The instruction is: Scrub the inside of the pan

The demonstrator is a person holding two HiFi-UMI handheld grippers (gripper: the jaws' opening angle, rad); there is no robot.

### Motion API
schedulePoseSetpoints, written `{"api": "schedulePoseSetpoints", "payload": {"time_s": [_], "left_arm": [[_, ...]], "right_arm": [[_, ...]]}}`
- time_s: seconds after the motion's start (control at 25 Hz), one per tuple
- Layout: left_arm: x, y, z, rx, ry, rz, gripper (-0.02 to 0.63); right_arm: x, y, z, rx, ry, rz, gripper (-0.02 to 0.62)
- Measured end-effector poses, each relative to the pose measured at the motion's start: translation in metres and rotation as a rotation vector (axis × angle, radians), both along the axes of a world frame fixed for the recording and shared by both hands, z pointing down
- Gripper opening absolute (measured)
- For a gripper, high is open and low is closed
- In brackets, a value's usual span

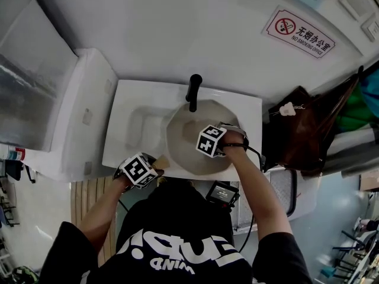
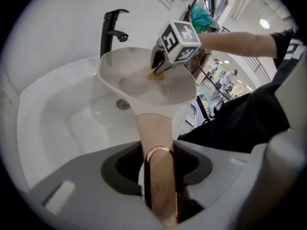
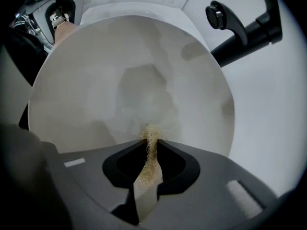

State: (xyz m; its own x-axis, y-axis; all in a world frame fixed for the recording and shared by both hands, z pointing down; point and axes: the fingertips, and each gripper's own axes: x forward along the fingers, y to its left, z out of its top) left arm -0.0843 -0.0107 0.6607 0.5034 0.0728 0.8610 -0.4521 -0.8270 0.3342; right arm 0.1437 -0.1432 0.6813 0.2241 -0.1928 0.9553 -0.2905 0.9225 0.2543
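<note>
Head view: pan (image 1: pixel 188 139) over sink (image 1: pixel 133 129); right tool (image 3: pixel 152 143) holds scrubber (image 3: pixel 149 132) inside it.

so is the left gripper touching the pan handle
Touching. The left gripper view shows the left gripper with its jaws pressed against both sides of the pan handle, which runs out between them.

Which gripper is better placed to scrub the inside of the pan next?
Right. The right gripper is shut on the scrubber, its tip inside the pan; the left gripper is shut on the handle, holding the pan over the sink.
</note>
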Motion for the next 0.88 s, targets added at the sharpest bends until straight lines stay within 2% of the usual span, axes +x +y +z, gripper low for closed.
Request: {"api": "schedulePoseSetpoints", "payload": {"time_s": [0.48, 0.88], "left_arm": [[-0.001, -0.002, 0.0, 0.016, -0.02, -0.013, 0.168], [0.0, -0.001, 0.002, 0.016, -0.027, -0.016, 0.167]], "right_arm": [[-0.02, 0.052, 0.002, -0.144, -0.123, 0.068, 0.071], [-0.054, 0.073, 0.008, -0.2, -0.224, 0.088, 0.071]]}}
